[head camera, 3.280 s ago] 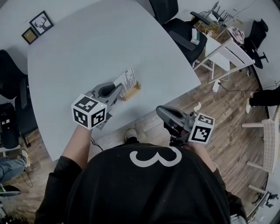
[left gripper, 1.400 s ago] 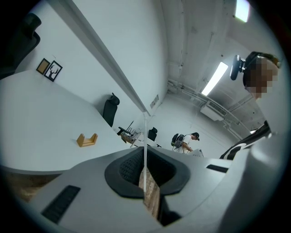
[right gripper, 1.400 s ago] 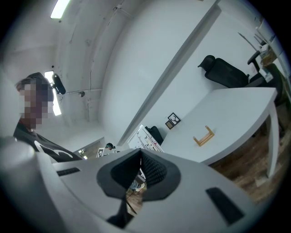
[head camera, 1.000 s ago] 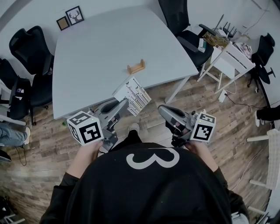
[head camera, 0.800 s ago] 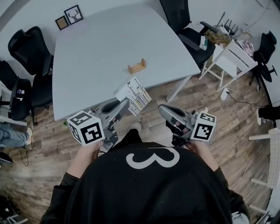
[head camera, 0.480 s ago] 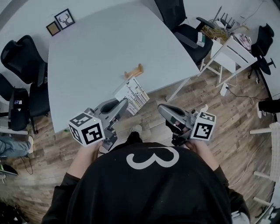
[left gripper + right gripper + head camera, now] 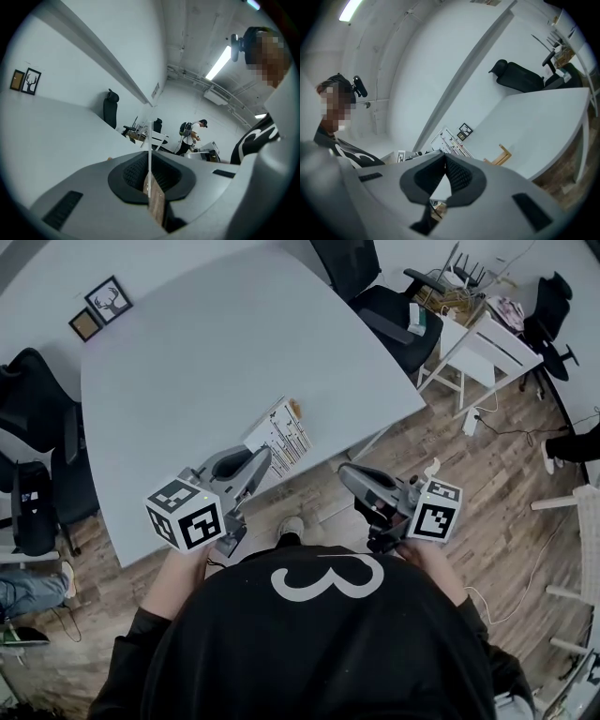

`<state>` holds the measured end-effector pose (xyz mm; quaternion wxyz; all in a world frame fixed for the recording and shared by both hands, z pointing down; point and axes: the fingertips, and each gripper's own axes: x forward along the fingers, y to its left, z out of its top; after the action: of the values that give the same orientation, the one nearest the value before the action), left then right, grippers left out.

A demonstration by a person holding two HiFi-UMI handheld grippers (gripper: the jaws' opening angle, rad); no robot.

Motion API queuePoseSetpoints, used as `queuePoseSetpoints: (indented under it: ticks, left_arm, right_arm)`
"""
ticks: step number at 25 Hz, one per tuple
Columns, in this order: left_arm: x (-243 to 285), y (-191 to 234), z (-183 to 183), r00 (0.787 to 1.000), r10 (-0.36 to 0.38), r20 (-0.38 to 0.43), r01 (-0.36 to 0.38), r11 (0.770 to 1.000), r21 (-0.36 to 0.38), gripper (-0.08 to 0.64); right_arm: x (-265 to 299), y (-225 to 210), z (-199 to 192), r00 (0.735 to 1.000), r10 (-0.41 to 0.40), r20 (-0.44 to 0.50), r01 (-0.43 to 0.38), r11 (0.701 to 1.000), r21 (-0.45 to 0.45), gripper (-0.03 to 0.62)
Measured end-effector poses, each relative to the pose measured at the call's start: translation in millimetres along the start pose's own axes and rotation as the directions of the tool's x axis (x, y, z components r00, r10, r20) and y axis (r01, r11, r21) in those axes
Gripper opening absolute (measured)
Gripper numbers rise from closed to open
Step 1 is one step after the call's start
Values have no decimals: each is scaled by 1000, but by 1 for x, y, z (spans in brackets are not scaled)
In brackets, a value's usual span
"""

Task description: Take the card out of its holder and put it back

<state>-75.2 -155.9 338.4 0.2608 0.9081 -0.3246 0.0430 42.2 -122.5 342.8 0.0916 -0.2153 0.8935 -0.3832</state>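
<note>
— Where do we have the white printed card (image 7: 281,432)?

— In our left gripper (image 7: 263,456). Its jaws are clenched on the card's lower edge. In the left gripper view the sheet stands edge-on between the ribbed black pads (image 7: 133,172).

— And the small light wooden holder (image 7: 294,407)?

— It sits on the pale grey table (image 7: 187,362), close to the near edge. In our head view the card's far corner covers most of it, so only a bit of wood peeks out. In the right gripper view we see the two apart, with the card raised and tilted, out of the holder and to its left.

— Is the card touching the table?

— We cannot tell. It hangs over the strip just inside the near edge.

— What about our right gripper (image 7: 347,476)?

— It is off the table, beyond the near edge, over the wooden plank floor (image 7: 487,456). Its jaws are pressed together tip to tip, with nothing between them.

— What else is around us?

— Two small framed pictures (image 7: 111,298) beyond the far left corner, black office chairs (image 7: 380,306) past the far right edge, and a white side table (image 7: 492,343) farther right.
</note>
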Motion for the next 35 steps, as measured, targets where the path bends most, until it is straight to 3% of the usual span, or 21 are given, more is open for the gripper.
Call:
queuePoseSetpoints:
  ticks: [14,19,35]
  left_arm:
    - [26,45,10,997,34,-66,-24,990,140,25]
    - [50,77,8,995,27,-99,-12,988,151,25]
    - [68,110,-6,993,23,-116,-5,989,151,25]
  right_arm:
    - [4,-22,5,996,-79,50,78,997,29,9]
    - [21,-47,8,993,-109,55,106,993,58,9]
    - [37,-64,-4,989,-149,20,146,984,99,9]
